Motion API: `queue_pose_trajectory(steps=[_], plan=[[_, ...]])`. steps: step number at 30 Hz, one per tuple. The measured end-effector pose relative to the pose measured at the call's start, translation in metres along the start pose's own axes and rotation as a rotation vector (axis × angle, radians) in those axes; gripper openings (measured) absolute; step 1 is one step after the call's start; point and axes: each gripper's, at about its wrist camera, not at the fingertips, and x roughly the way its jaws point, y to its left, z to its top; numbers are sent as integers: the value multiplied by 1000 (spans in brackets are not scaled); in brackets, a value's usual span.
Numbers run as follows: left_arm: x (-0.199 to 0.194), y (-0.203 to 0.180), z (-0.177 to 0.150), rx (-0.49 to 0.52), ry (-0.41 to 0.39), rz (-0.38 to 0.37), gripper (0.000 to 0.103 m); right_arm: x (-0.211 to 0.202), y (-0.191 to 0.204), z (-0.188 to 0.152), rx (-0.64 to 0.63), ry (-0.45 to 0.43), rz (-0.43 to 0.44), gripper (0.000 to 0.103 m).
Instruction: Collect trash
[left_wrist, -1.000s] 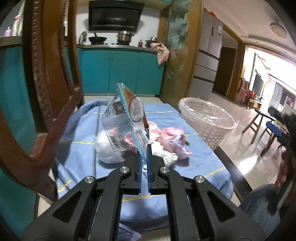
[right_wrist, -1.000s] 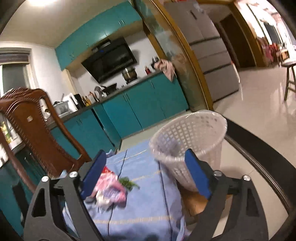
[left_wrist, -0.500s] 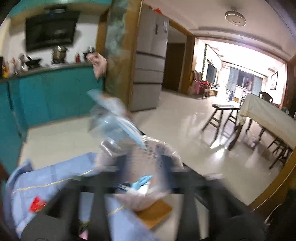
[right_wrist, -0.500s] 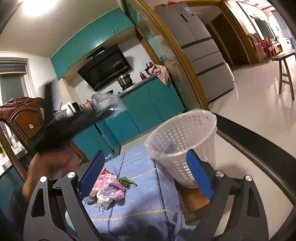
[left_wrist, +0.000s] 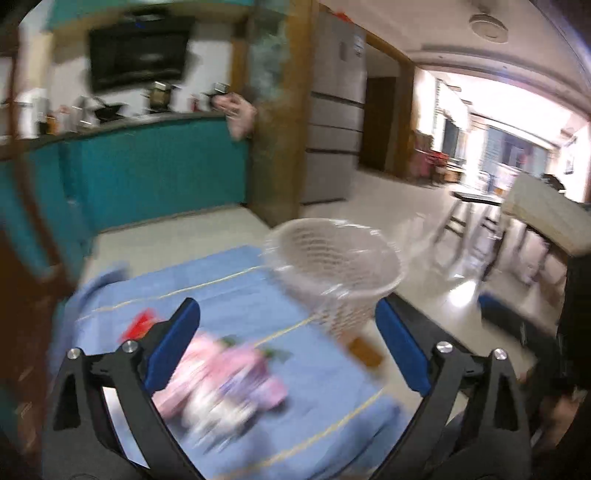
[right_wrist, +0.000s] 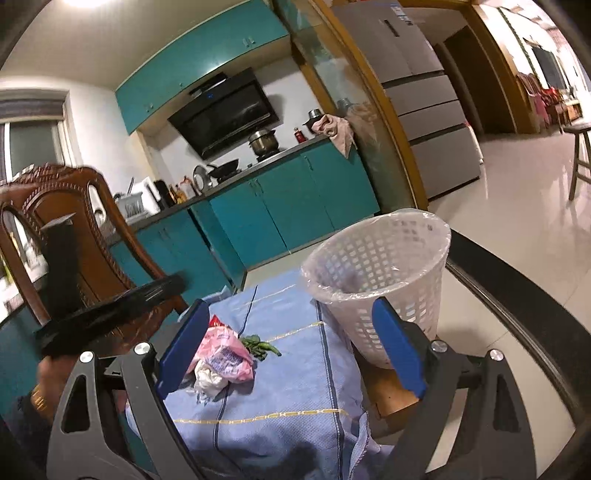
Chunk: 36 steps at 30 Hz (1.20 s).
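Note:
A white lattice basket (right_wrist: 384, 273) lined with clear plastic stands at the table's right edge; it also shows in the blurred left wrist view (left_wrist: 332, 266). A pile of pink wrappers (right_wrist: 225, 360) with white tissue and a red packet lies on the blue cloth (right_wrist: 295, 369); in the left wrist view the pile (left_wrist: 221, 380) is blurred. A green scrap (right_wrist: 258, 345) lies beside it. My left gripper (left_wrist: 288, 354) is open and empty above the cloth; it also shows as a dark blur in the right wrist view (right_wrist: 107, 314). My right gripper (right_wrist: 291, 350) is open and empty.
A carved wooden chair (right_wrist: 62, 236) stands at the left of the table. A wooden block (right_wrist: 388, 391) lies under the basket. Teal kitchen cabinets (right_wrist: 288, 206) and a fridge (right_wrist: 424, 96) are behind. A stool (right_wrist: 580, 158) stands on the tiled floor at right.
My left gripper carried the clear and blue wrapper over the basket, opened and let it go; it now swings back towards the pile. My right gripper has hardly moved.

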Motion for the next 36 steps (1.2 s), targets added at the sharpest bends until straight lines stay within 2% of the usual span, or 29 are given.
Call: queue_pose_trajectory(steps=[2,3,5,8,10,14,17,22,36], plan=[[-26,16,-22,-20,-2,88,100,4,7,-1,-31,21,-1,88],[-40,24,-37,-47,1,159,100,6,12,-2,-53,31,0,88],[-56,38,-63,-132,26,244,100,8,21,-5,-87,44,4,88],[-66,48,-86,-236,31,295,100,11,35,-10,-133,61,23,88],[-68,54,-99,-281,30,300,100,12,41,-13,-152,73,54,88],[-65,60,-102,-267,45,315,100,11,47,-14,-174,75,58,88],[-69,66,-111,-295,53,293,100,10,47,-14,-165,74,53,88],[-70,63,-111,-282,38,282,100,10,49,-13,-173,79,49,88],[-62,58,-112,-263,62,281,100,11,48,-12,-162,80,51,88]])
